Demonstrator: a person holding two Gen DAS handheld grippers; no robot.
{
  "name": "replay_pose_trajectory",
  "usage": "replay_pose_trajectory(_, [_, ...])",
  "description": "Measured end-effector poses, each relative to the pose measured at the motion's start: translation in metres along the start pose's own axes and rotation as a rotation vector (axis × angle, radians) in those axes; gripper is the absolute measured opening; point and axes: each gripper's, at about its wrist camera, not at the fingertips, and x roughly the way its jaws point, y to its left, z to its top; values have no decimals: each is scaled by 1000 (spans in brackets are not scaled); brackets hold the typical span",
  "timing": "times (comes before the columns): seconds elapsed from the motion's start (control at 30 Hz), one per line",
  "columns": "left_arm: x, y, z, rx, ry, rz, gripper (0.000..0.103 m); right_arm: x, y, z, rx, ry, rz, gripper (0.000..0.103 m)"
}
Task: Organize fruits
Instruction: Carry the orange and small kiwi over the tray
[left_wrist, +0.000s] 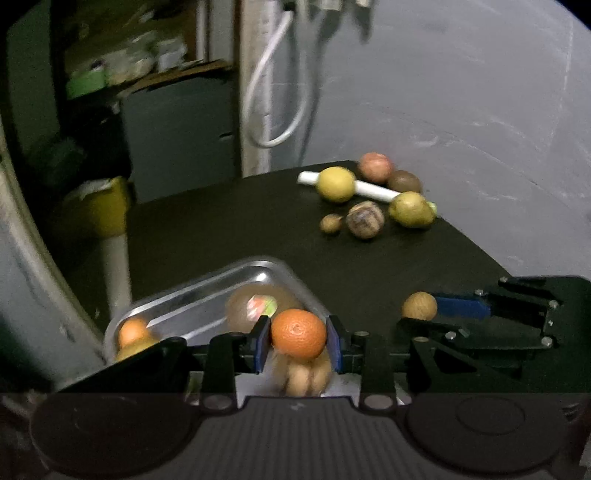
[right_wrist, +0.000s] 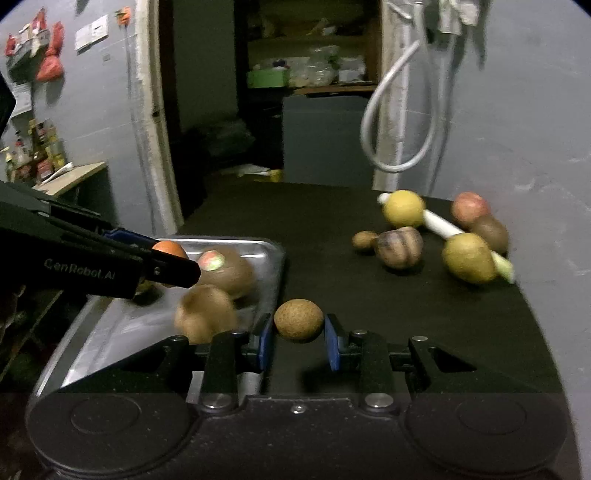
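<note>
"GenRobot.AI" on left gripper (right_wrist: 173, 264)

Left gripper (left_wrist: 298, 341), black with blue pads, clamped on an orange, right gripper (right_wrist: 298, 330) alike, pinching a round tan fruit, both angled downward

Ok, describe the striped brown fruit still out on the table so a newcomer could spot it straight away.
Start at the black table and look to the loose cluster of fruit at its far right, away from the metal tray. The striped brown fruit lies at the cluster's near left, with a small brown fruit to its left. It alone has dark ribbed streaks; its neighbours are plain yellow, green or reddish.
</note>
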Motion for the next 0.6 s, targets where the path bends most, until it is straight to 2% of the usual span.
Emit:
replay_pose_trajectory(0.33, [-26, 33, -37, -91, 41, 36, 35, 3, 48, -5, -30, 30, 70, 32])
replay_pose_trajectory(0.6, [-23, 52, -53, -125, 95, 62, 35, 14, 66, -8, -37, 76, 103, 32])
